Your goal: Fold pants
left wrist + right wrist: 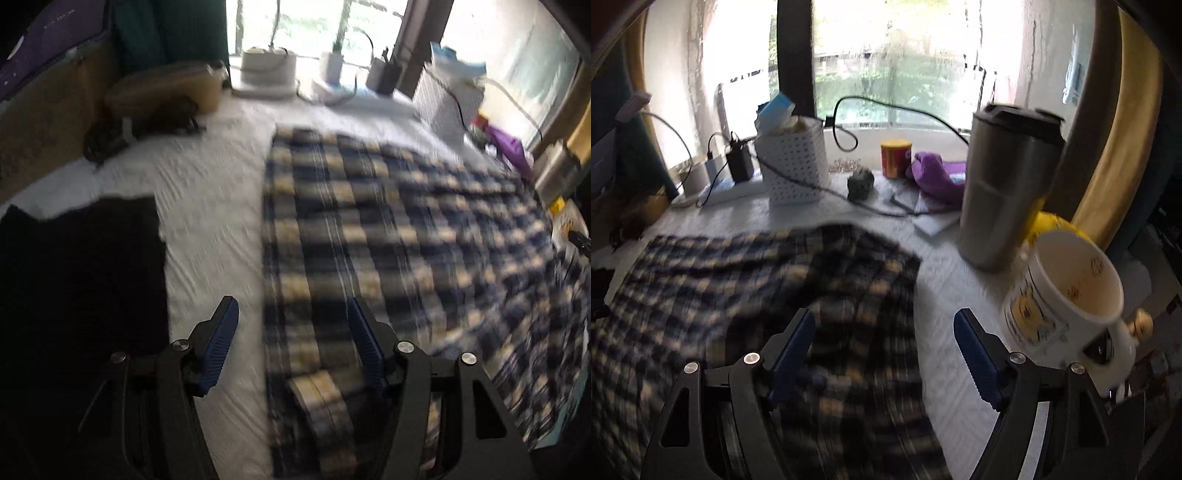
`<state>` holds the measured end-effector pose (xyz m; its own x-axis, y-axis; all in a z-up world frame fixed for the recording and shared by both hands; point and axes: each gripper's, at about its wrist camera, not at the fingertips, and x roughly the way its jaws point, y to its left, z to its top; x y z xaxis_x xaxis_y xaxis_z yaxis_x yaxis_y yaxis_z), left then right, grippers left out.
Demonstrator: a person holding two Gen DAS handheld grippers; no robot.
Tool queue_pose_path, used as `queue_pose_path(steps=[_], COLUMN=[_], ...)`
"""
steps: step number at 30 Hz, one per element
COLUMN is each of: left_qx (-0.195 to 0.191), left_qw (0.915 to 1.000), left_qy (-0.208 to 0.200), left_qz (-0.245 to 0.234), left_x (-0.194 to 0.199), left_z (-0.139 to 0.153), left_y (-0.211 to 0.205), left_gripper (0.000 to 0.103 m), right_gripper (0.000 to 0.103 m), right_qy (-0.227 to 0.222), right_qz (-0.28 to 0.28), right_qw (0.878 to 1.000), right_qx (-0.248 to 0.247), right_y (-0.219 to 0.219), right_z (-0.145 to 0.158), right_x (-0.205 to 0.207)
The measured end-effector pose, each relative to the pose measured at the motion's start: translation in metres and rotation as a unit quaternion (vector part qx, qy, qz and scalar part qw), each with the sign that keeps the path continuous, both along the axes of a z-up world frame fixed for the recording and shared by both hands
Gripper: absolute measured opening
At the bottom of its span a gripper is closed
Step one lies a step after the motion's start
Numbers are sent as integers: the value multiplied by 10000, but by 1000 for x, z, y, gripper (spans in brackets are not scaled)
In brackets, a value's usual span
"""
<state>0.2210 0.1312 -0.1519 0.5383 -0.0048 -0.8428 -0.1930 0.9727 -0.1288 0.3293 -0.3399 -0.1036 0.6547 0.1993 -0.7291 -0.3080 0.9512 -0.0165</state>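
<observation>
Blue, cream and yellow plaid pants (388, 229) lie spread on a white cloth-covered table (214, 206), blurred by motion. My left gripper (291, 314) is open over the pants' left edge; one blue pad (221, 343) stands above bare white cloth, the other above the plaid. In the right wrist view the same pants (746, 273) fill the left and middle. My right gripper (882, 325) is open above their right edge, its right finger (977, 354) over white cloth. Neither gripper has cloth pressed between its pads.
A black folded garment (81, 273) lies at the left. A steel tumbler (1004, 184) and a white mug (1067, 295) stand close on the right. A perforated white basket (794, 166), cables, a red tin (895, 157) and purple cloth (936, 177) crowd the window side.
</observation>
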Motion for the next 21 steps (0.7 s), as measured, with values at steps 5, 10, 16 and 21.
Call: queue_pose_path(steps=[5, 10, 16, 21], left_qx=[433, 474, 573, 650], left_qw=[9990, 9988, 9979, 9973], left_qy=[-121, -133, -251, -327], left_qz=[-23, -87, -145, -73], left_x=[-7, -4, -9, -12], left_z=[-3, -4, -2, 6], left_y=[-22, -35, -41, -39], left_gripper=[62, 62, 15, 11], right_gripper=[49, 49, 16, 6], right_qy=[288, 498, 411, -19], right_qz=[191, 509, 667, 268], right_qw=[9993, 9965, 9969, 9996], right_qx=[160, 440, 87, -103], right_y=[-11, -2, 14, -11], right_z=[-15, -24, -33, -1], right_x=[-22, -27, -32, -35])
